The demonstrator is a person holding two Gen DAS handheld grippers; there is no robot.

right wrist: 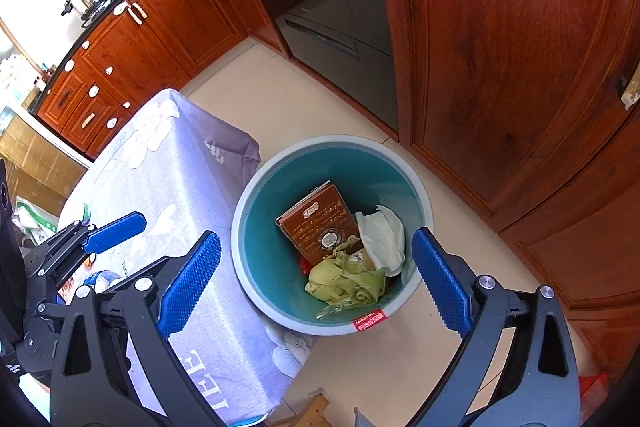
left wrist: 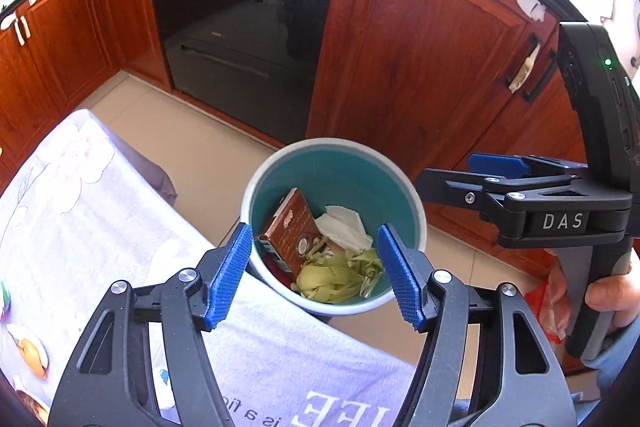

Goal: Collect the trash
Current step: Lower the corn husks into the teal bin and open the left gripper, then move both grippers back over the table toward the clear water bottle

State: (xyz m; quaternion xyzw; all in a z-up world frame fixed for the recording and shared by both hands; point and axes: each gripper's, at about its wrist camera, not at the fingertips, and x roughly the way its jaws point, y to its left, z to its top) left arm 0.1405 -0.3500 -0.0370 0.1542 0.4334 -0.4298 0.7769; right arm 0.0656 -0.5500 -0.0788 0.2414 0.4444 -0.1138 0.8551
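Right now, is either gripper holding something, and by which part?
Nothing is held. The left gripper and the right gripper are both open and empty above the bin.

Red-brown wood cabinets (left wrist: 420, 59), built-in oven (left wrist: 244, 27), beige tiled floor (right wrist: 304, 107)

Left claw (left wrist: 314, 273): black skeletal linkage arms with triangular cut-outs, silver round pivot screws, 2 blue fingers (left wrist: 226, 277) with knurled pad faces. Right claw (right wrist: 316, 283): same build; seen from the left wrist, its black body bears white "DAS" lettering, a lit green LED, grey-edged handle. Blue sleeve cuff (left wrist: 618, 355) at the hand (left wrist: 610, 289).
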